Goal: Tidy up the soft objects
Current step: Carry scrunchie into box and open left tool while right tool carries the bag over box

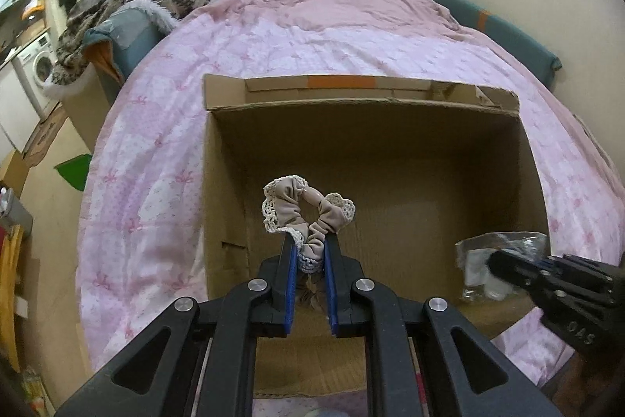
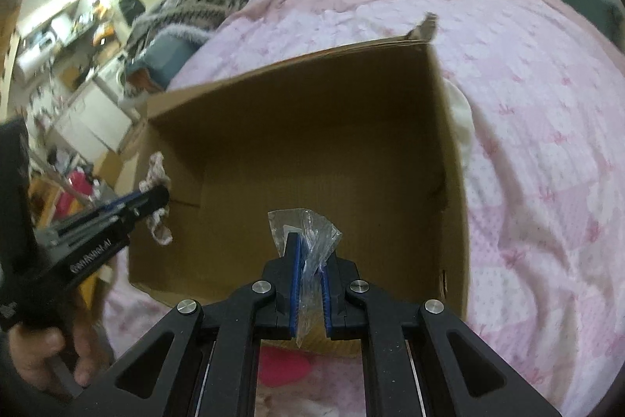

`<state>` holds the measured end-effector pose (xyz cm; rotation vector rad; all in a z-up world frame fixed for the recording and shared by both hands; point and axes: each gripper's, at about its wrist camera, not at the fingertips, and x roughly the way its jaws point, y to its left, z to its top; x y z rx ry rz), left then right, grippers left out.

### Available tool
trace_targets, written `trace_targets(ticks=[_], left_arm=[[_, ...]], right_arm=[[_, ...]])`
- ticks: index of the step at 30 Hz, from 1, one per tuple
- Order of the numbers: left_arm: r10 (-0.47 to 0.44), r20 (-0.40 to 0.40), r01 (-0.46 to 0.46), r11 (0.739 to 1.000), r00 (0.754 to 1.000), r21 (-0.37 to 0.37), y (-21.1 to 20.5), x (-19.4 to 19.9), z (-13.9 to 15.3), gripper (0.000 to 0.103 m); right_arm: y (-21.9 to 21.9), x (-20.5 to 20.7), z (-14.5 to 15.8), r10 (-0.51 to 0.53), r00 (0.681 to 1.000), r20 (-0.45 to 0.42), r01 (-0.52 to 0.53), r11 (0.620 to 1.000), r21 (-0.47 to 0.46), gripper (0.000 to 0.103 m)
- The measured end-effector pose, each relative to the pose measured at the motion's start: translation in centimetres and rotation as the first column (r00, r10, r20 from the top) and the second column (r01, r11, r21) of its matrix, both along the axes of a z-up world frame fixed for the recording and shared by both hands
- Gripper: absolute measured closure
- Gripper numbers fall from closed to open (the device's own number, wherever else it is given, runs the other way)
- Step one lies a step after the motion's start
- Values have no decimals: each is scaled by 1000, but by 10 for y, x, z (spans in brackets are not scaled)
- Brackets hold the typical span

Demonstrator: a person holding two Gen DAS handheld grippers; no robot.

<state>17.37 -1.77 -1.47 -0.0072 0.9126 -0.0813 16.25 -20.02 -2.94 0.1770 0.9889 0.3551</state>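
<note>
Bedding in pink covers the bed (image 1: pixel 242 73), on which an open cardboard box (image 1: pixel 375 151) is set. No item is seen lying on the box floor, so the sorting is judged to be at an early stage, with both carried pieces not yet dropped in. The left gripper (image 1: pixel 309 253) is clamped on a beige lace-edged scrunchie (image 1: pixel 304 210) held over the box's left side. The right gripper (image 2: pixel 310 260) is closed on a clear plastic packet (image 2: pixel 312 237), held above the box's near edge.
</note>
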Motion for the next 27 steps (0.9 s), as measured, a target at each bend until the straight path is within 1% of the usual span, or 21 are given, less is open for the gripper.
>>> trace_targets(ticks=[2,8,11,18,27], left_arm=[[-10,-6,10,1000,1000,11,-3,-1,-1,91],[-6,-19,6,1000,1000,2,-3,-1,-5,91],[4,-25,-4,1000,1000,-14,-1,-1,-5,91],[13,-37,-14,1000,999,-22,2,-1,-8,91],[7,-41,-8,1000,999,-17,0,-2,-10,89]], right_arm=[[2,2,-4,4,1000,-16,-4,1000,-9,92],[4,4,-14,2,998,-55,-3,1000,-30,92],[3,5,-15,-3,998,-59,1,1000,-30,92],[-1,5,-14,-13,998,-62,12,1000,-16,92],[-4,7,-15,-25,997,-69,24,1000,-8,92]])
